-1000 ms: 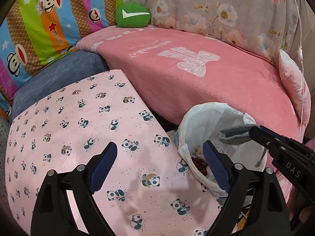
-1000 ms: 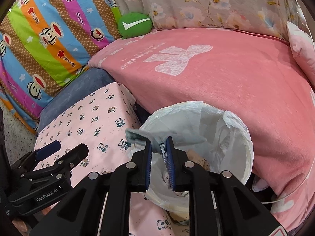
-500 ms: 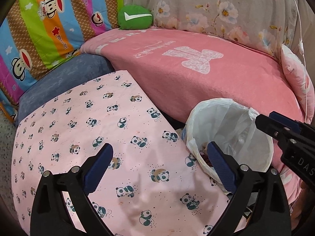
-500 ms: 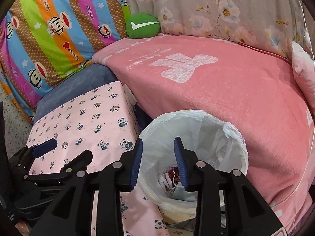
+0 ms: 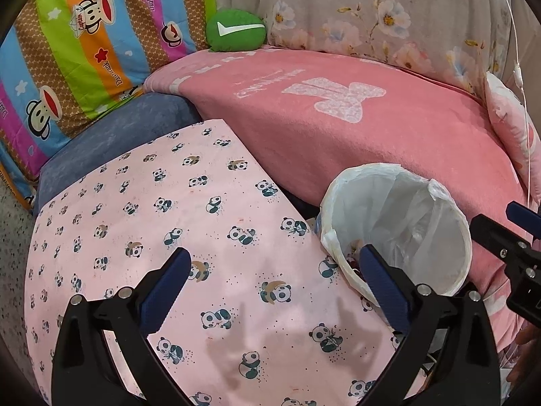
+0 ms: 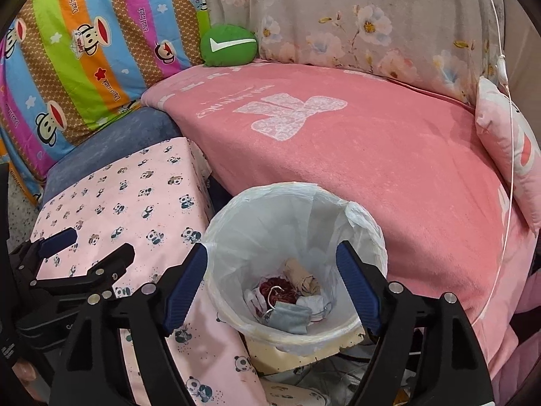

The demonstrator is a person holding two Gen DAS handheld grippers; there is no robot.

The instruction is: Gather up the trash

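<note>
Grey pouch (image 6: 290, 316) in lined bin (image 6: 367, 226)

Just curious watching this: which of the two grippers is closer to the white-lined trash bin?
The right. The right gripper hangs open directly above the trash bin, which shows between its fingers. The left gripper sits open off to the side, over the panda-print surface.

Striped monkey-print quilt (image 5: 84, 44): "Paul frank" repeated, "Captain" on monkey hat. Green cushion (image 5: 235, 29): white check mark. Pink blanket (image 6: 338, 142) lettering unreadable.

One bin (image 6: 365, 233), two grippers, one green cushion (image 6: 229, 45).
</note>
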